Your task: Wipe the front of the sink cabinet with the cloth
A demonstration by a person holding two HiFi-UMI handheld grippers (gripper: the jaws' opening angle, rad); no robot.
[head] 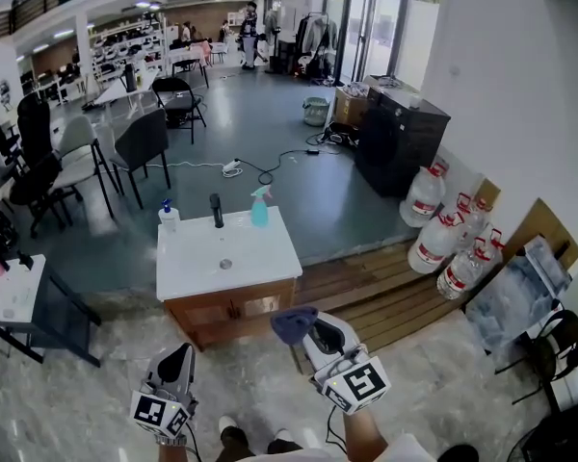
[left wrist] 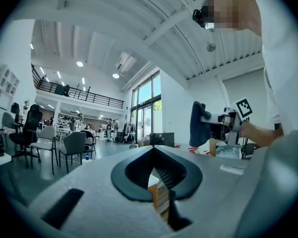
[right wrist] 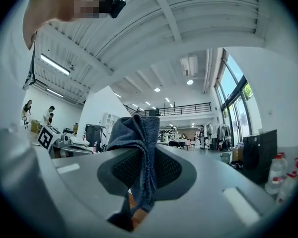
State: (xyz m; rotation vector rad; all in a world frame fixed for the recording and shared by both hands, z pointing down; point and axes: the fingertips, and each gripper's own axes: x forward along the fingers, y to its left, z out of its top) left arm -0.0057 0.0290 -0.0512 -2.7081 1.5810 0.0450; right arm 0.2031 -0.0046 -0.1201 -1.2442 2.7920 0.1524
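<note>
The sink cabinet [head: 233, 308] stands ahead of me, with a wooden front under a white top [head: 255, 258] that has a black faucet [head: 217, 210]. My right gripper [head: 303, 325] is held up in front of the cabinet's right side, shut on a dark blue cloth [head: 292, 323]. In the right gripper view the cloth [right wrist: 141, 152] is bunched between the jaws and rises above them. My left gripper [head: 180, 354] hangs lower to the left, jaws together with nothing in them. From the left gripper view [left wrist: 153, 148] the cloth [left wrist: 198, 125] shows off to the right.
A teal spray bottle [head: 260, 207] and a white bottle [head: 169, 217] stand on the cabinet top. Several water jugs [head: 443, 239] lean by the right wall, beside a wooden platform [head: 385, 296]. A black cabinet [head: 400, 138] is beyond; chairs [head: 140, 147] and a white table [head: 14, 292] are left.
</note>
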